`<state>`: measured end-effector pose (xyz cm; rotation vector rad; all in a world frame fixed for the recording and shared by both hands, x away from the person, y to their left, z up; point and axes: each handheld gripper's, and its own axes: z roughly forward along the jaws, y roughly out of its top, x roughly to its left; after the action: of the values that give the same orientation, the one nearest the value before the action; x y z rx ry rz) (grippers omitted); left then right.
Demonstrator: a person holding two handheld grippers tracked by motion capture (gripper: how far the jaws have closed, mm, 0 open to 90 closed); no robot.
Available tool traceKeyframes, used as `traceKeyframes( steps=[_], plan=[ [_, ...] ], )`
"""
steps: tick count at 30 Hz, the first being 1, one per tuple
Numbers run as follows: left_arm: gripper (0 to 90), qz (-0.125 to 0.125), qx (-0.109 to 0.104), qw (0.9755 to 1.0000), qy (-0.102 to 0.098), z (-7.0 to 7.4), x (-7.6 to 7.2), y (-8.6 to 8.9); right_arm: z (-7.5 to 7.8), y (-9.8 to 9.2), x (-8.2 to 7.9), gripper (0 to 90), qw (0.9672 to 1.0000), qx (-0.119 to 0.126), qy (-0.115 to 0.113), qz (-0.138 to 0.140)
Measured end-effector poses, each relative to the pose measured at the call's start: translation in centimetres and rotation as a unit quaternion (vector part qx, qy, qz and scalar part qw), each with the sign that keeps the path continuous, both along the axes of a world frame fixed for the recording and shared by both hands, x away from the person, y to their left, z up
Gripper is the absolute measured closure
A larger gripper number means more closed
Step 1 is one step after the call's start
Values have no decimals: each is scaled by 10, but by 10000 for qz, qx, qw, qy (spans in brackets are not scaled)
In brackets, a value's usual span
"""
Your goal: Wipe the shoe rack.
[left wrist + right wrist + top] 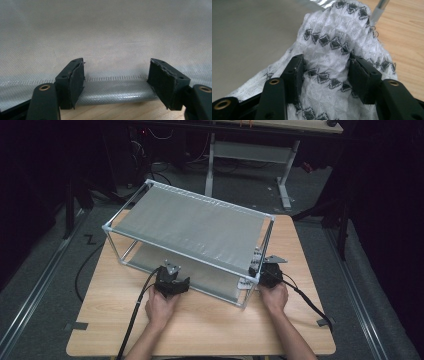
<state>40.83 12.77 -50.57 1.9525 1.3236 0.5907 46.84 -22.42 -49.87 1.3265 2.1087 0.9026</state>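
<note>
Seemingly no brand, label or writing could be read anywhere in the three views. On the wooden table (200, 325) stood a two-tier rack (190, 227) of light metal tubes with grey fabric shelves, set at a slant to the table's edges. The person's left hand (159, 309) held the left claw (172, 281) at the rack's near side, level with the lower shelf; in the left gripper view its jaws stood well apart, with the fabric-wrapped front tube (117, 91) of the lower shelf lying between them, and neither pad pressing on it. The right hand (274, 296) held the right claw (256, 270) at the rack's near right corner. There a white waffle-weave cloth (337, 50) with rows of dark diamond marks lay bunched at the end of the lower shelf, beside the corner post (380, 8). In the right gripper view a raised fold of that cloth stood between the two jaws, which were still fairly wide; both pads touched the fabric at their inner faces, though whether they truly pinched it could not be told. A frayed edge showed on the cloth's far side, toward the bare table.
</note>
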Motion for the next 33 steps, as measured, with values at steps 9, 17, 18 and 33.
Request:
traceKeyframes(
  steps=[9, 17, 18, 33],
  plan=[
    [300, -61, -12, 10000, 6, 0, 0, 0, -1, -8, 22, 467, 9995, 146, 21, -262],
    [303, -99, -21, 9999, 17, 0, 0, -1, 5, -2, 38, 482, 9987, -207, 203, -425],
    [303, -99, -24, 9999, 17, 0, 0, -1, 6, 1, 40, 490, 9983, -345, 203, -421],
    [303, -93, 7, 10000, 28, 0, 1, -1, 2, -5, 27, 483, 9991, 57, 143, -389]
  ],
)
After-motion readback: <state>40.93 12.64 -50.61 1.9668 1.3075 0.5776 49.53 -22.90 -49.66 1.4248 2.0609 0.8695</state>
